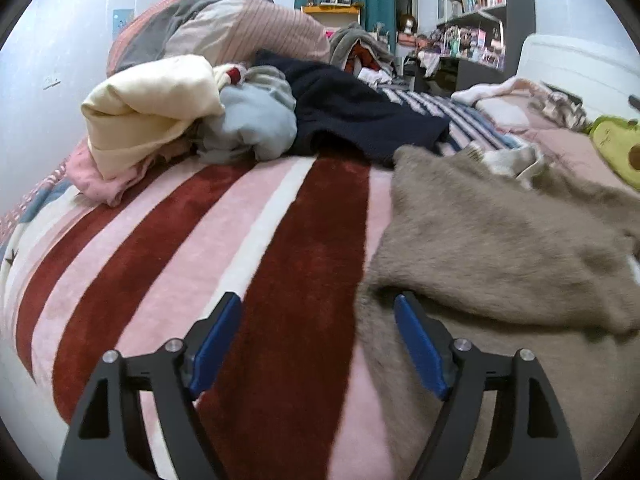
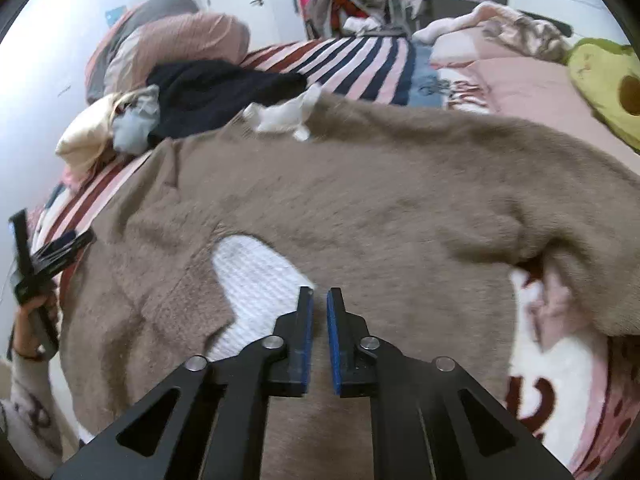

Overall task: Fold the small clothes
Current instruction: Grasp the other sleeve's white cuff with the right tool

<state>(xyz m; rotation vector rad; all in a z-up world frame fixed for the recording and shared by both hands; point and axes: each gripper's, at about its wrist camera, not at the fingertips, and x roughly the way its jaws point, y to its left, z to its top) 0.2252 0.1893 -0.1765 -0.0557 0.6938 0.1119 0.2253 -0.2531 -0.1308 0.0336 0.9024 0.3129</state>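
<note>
A fluffy taupe sweater (image 2: 360,184) lies spread over the striped blanket (image 1: 240,240) on the bed, with a white ribbed patch (image 2: 256,280) showing near its middle. My right gripper (image 2: 320,292) hovers just above the sweater beside that patch. Its blue pads stand a narrow gap apart with nothing between them. My left gripper (image 1: 317,300) is wide open over the blanket at the sweater's (image 1: 500,248) left edge and holds nothing. In the right wrist view the left gripper (image 2: 52,256) shows at the far left, carried by a hand.
A heap of clothes (image 1: 192,120) in cream, pale blue and pink lies at the back left, with a navy garment (image 1: 360,120) next to it. Behind is a rolled duvet (image 1: 224,28). An avocado plush (image 1: 616,144) sits at the right and shelves (image 1: 476,12) stand beyond.
</note>
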